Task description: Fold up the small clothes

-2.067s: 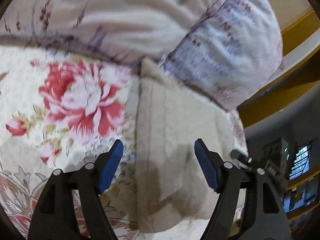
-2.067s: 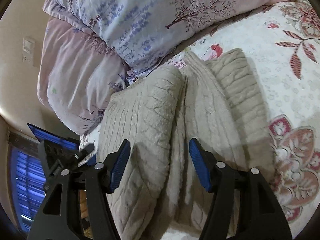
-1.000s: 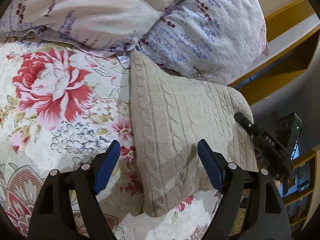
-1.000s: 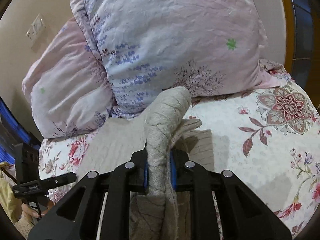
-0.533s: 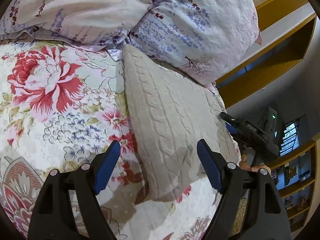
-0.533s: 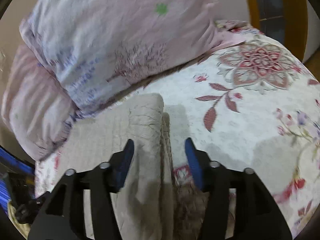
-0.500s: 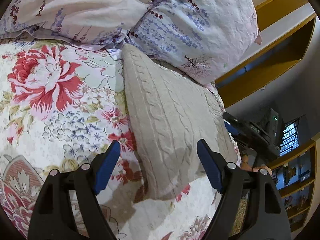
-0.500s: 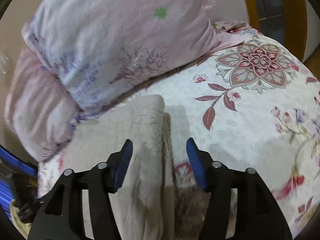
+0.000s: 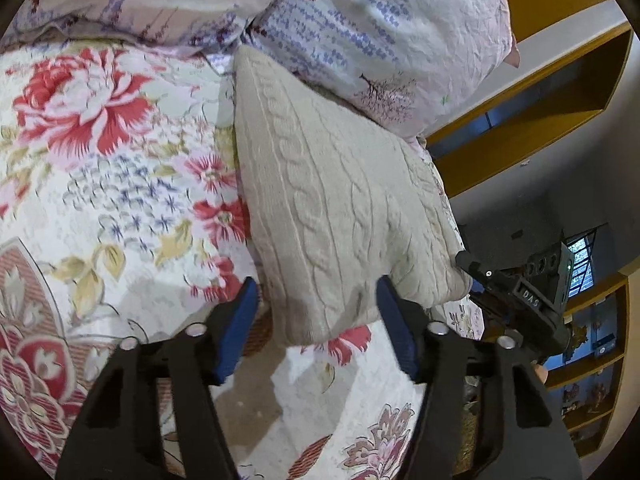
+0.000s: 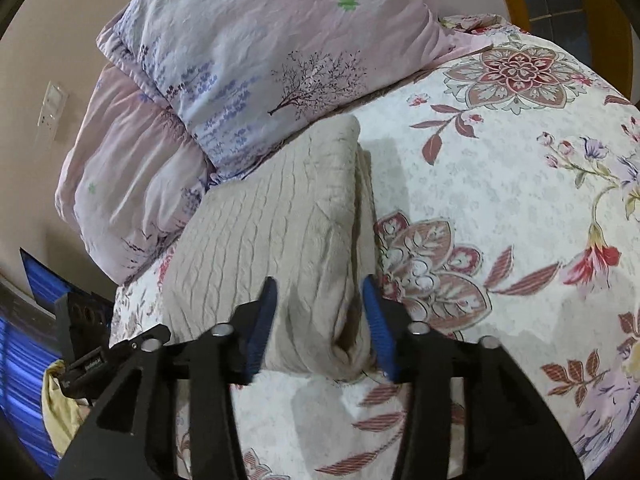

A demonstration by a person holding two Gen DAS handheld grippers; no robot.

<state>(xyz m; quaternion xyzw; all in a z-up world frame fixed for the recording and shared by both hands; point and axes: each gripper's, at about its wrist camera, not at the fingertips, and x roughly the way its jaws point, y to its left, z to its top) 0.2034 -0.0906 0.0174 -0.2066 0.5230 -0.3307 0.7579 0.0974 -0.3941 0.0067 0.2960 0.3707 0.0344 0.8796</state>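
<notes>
Now: knit (image 9: 332,200), beige cable pattern, folded to a compact block, flat on floral bed (image 9: 100,184), far edge touching pillows (image 9: 380,20).
Left claw (image 9: 316,316): closing, pads astride near corner of knit, not yet pressing; nothing grasped.
Right claw (image 10: 320,320): closing, pads either side of the doubled right edge, gap visible on both sides; nothing grasped.
Change: a second ago right claw clenched on a raised fold; fold now laid down and released, half fold judged complete.
Difference from earliest frame: knit then lay in two loose humps, now one tidy layer stack.
Both claws nearer near edge; likely next fold.
</notes>
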